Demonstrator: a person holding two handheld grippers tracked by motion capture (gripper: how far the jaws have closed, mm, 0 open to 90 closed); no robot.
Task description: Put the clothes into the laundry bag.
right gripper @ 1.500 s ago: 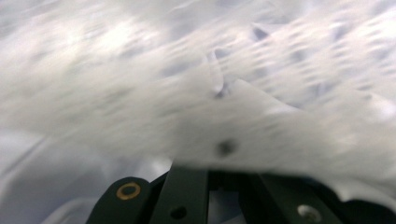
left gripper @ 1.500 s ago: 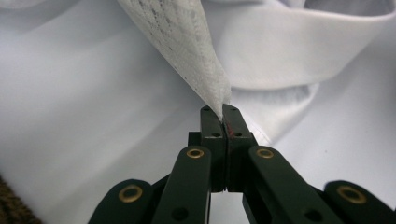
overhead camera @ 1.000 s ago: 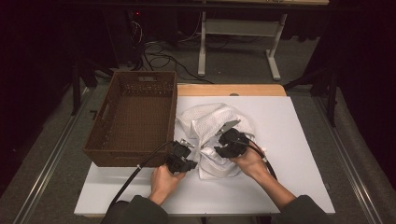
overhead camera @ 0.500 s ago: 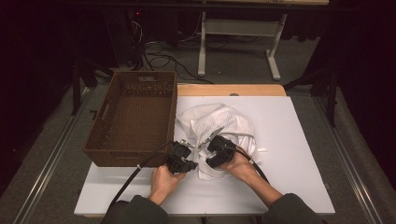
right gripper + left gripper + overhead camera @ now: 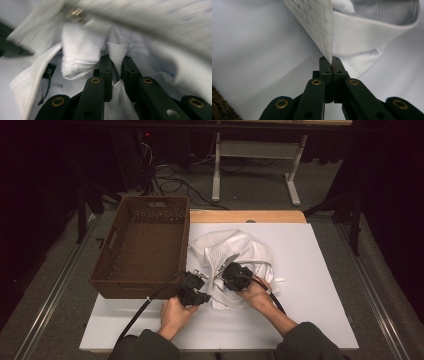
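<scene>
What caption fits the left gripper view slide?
Left gripper shut on a textured white cloth corner above the white table.

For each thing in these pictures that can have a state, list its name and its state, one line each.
left gripper: shut on a thin fold of the white garment.
right gripper: closed around a bunch of the garment.
white garment: crumpled in a heap on the table.
wicker basket: upright, empty.
table: partly covered by garment and basket.

The garment point(image 5: 235, 252) is showing white with a fine dotted mesh texture, the basket point(image 5: 142, 247) is looking dark brown and woven, the surface point(image 5: 320, 270) white, both tools black
</scene>
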